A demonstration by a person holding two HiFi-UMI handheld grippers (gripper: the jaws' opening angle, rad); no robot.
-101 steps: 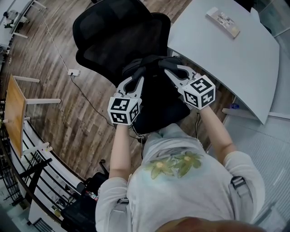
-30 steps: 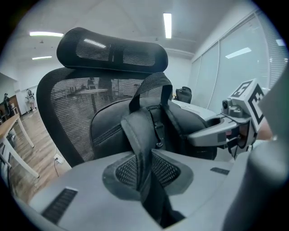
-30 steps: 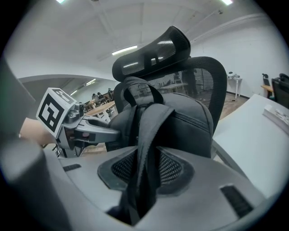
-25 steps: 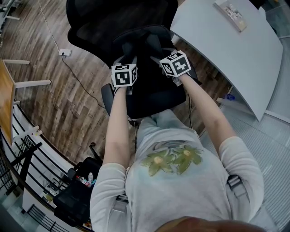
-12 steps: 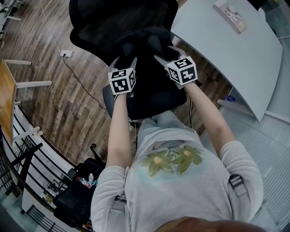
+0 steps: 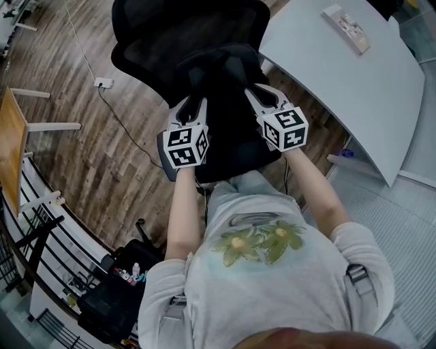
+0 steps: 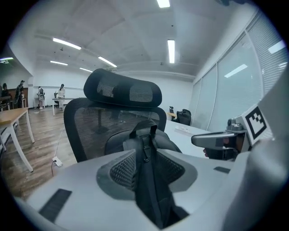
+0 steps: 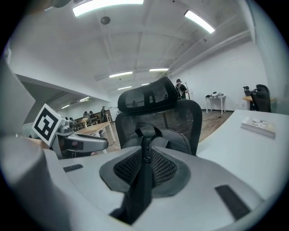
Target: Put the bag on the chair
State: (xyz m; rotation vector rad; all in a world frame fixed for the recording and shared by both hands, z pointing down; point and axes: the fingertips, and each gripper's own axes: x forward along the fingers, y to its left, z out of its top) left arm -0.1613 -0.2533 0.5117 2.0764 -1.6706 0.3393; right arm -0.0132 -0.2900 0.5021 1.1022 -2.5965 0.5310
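Note:
A black backpack [image 6: 221,71] stands on the seat of a black mesh office chair [image 6: 160,37], leaning against its backrest. My left gripper [image 6: 193,107] and right gripper [image 6: 253,92] reach to it from the seat's front, side by side. In the left gripper view the jaws of the left gripper [image 7: 146,158] are closing, with a black shoulder strap [image 7: 151,194] pinched between the pads. The right gripper [image 8: 143,164] is likewise closing, its pads on the other strap [image 8: 139,194]. Behind the straps the backpack [image 8: 158,137] fills the seat.
A white table [image 6: 354,82] with a flat box [image 6: 346,19] stands right of the chair, close to its armrest. Wooden floor with a cable and socket strip [image 6: 103,83] lies left. A wooden desk [image 6: 13,150] and a black cart [image 6: 109,300] are further left.
Both grippers have drawn back from the backpack toward the person while the straps stay between their jaws. The backpack stays on the seat against the backrest.

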